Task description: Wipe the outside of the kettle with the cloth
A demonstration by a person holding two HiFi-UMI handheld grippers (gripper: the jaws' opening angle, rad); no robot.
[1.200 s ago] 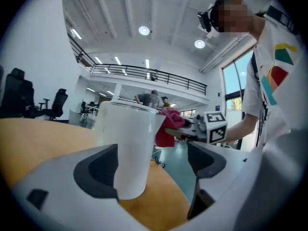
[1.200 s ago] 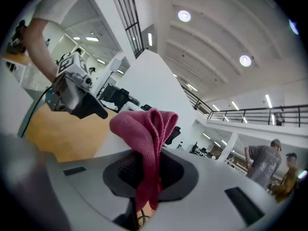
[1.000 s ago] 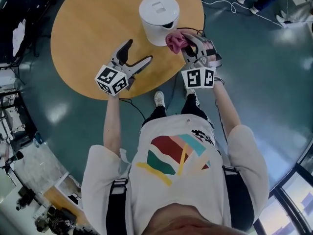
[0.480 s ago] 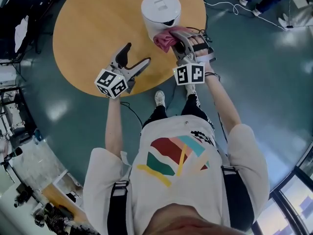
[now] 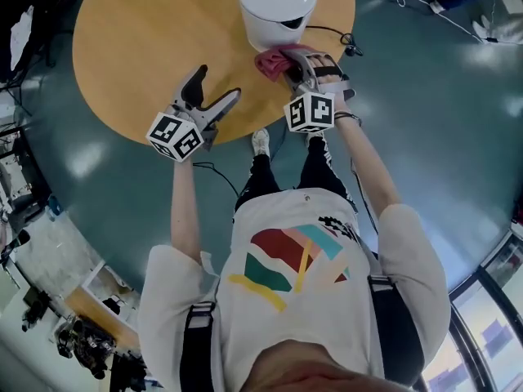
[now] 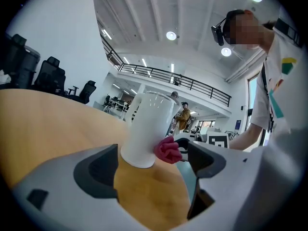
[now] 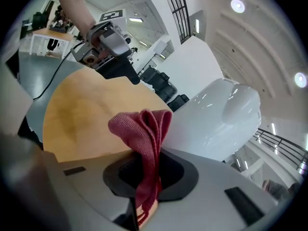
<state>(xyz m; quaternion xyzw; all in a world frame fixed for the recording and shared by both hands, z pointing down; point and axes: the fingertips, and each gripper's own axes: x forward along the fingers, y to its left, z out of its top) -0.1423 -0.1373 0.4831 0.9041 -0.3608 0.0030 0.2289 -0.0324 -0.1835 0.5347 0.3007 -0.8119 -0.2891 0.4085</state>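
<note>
The white kettle (image 5: pixel 278 6) stands upright on the round wooden table (image 5: pixel 139 47), near the edge on the person's side. In the left gripper view we see the red cloth (image 6: pixel 167 149) bunched against the lower part of the kettle's wall, on the side facing the person. We read the right gripper (image 7: pixel 147 177) as closed on this cloth: its two jaws meet on the fabric, a folded crest of cloth stands up beyond them, and a tail hangs down behind them. In the right gripper view the kettle's glossy body lies just beside the crest. The left gripper (image 5: pixel 214 90) hangs over the table edge, well apart from the kettle. Its jaws are spread wide and hold nothing; between them we see only bare tabletop, with the kettle and cloth farther off. A dark cable (image 5: pixel 331 33) runs from the kettle's base over the table edge towards the grey-green floor (image 5: pixel 425 96).
</note>
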